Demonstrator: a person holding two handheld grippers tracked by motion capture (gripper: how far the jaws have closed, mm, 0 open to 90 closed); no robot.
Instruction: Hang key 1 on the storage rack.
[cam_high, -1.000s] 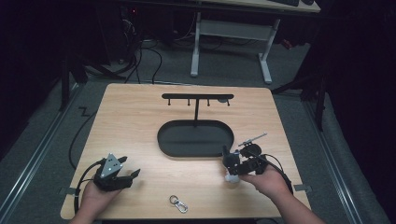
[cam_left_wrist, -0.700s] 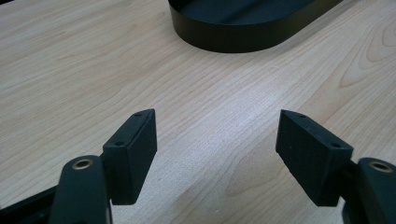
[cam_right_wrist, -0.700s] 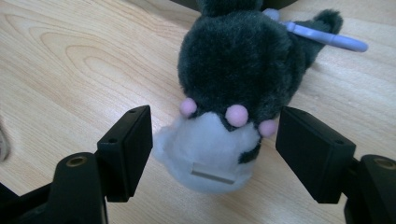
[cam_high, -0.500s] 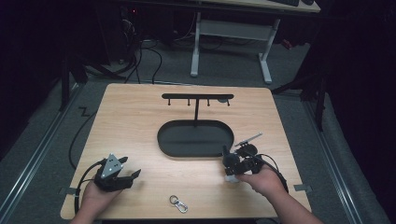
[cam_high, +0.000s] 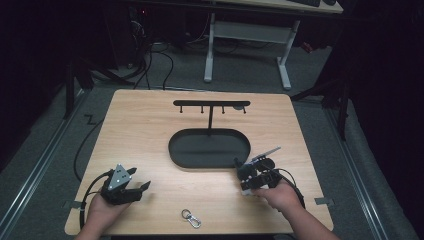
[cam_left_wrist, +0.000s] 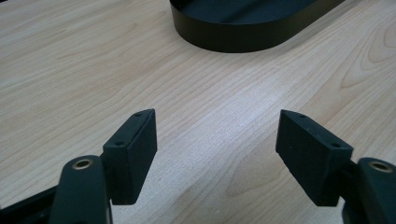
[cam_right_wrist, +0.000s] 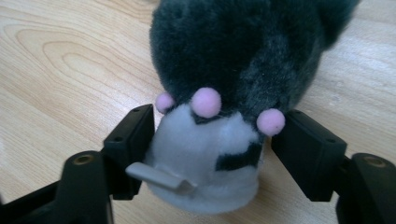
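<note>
Down at the near right of the tabletop (cam_high: 150, 130), the right gripper (cam_high: 245, 176) is closed on a small plush toy (cam_right_wrist: 233, 84): in the right gripper view its two black jaws press against the toy's white lower part from either side, with the dark grey furry body bulging out beyond them over the wood. Three little pink pompoms sit along the seam between the grey and the white, and a pale grey tab sticks out of the white part near the left jaw. From the high view the toy lies just beside the near right end of the black oval tray (cam_high: 209, 148), whose stand carries a hook bar (cam_high: 211, 104). At the near left the left gripper (cam_high: 142, 186) rests low over bare wood, jaws spread wide with nothing between them. A metal key clip (cam_high: 191, 218) lies near the front edge, between the two hands.
</note>
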